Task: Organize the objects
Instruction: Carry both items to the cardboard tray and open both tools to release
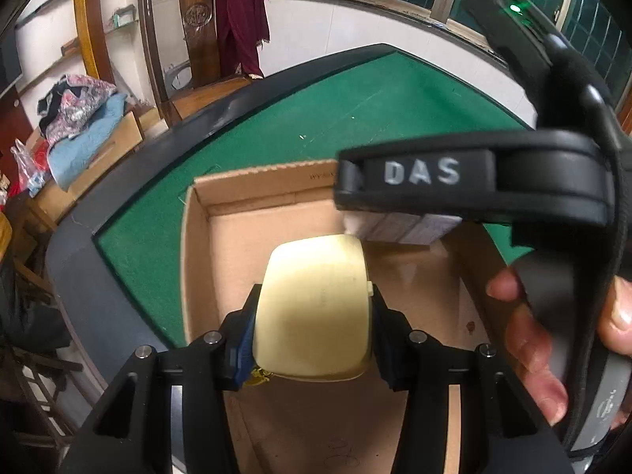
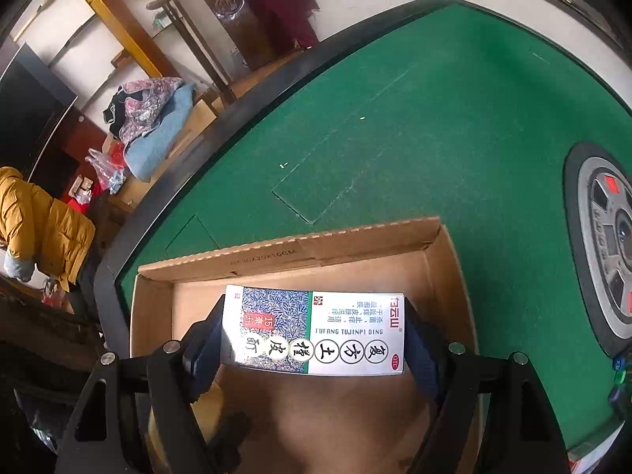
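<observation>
My left gripper (image 1: 314, 316) is shut on a pale yellow rounded case (image 1: 312, 308) and holds it over the open cardboard box (image 1: 197, 237). My right gripper (image 2: 314, 331) is shut on a white and blue medicine box (image 2: 314, 330) with Chinese print, held over the same cardboard box (image 2: 454, 268). In the left wrist view the right gripper's black body marked DAS (image 1: 474, 181) crosses from the right, with the medicine box (image 1: 407, 227) under it, just beyond the yellow case.
The cardboard box sits on a green felt table (image 2: 434, 118) with a black rim (image 1: 118, 181). A round grey control hub (image 2: 604, 245) is set in the table at right. A wooden chair (image 1: 197, 39) and piled clothes (image 1: 83, 118) stand beyond the table.
</observation>
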Motion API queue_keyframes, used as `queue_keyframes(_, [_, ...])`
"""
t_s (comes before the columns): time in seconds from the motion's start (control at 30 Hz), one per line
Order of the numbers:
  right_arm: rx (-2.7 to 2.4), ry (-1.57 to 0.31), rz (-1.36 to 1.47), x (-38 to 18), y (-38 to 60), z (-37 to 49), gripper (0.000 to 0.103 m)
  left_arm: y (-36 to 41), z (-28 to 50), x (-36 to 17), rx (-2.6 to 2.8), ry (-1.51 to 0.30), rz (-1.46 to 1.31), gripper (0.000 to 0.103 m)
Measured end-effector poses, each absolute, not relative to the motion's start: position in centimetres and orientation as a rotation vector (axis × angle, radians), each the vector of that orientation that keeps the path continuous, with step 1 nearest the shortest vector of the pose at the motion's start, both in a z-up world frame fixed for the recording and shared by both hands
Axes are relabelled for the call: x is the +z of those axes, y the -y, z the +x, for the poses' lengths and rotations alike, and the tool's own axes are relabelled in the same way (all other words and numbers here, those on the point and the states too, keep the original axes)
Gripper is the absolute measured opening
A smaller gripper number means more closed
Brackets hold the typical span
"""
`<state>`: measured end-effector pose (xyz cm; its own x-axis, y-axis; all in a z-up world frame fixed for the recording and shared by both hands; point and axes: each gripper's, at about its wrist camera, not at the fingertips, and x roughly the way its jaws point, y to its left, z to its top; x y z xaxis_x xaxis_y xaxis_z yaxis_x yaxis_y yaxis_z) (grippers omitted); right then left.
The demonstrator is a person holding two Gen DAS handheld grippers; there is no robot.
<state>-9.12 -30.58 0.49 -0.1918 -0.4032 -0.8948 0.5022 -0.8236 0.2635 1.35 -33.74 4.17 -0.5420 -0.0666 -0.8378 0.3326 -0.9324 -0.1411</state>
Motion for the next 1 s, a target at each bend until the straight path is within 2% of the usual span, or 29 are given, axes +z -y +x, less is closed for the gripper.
queue_keyframes(0.33, [-1.998,-0.179,1.508,-0.6,31.0,-9.4,0.086,33.4,2.3,4.6,-2.546,-0.484,1.312,0.050])
queue_keyframes(0.43, [-2.000,-0.203,1.487,-0.2,30.4,-9.1,0.087,33.1,2.9,5.0,-2.582,-0.529,1.272,0.062])
queue_keyframes(0.5, [-2.002,-0.177,1.468,0.4,29.5,-8.8,0.088,32.8,3.5,5.1,-2.585,-0.561,1.241,0.075])
queue_keyframes(0.53, [-2.005,-0.180,1.458,0.9,29.0,-8.6,0.088,32.7,3.8,5.2,-2.590,-0.585,1.222,0.077])
queue_keyframes(0.6, [-2.032,-0.191,1.422,2.0,28.0,-8.0,0.089,32.5,4.3,5.4,-2.591,-0.620,1.188,0.078])
queue_keyframes(1.0, [-2.008,0.119,1.225,6.3,16.8,-2.4,0.089,29.5,6.9,6.5,-2.625,-0.655,1.081,0.078])
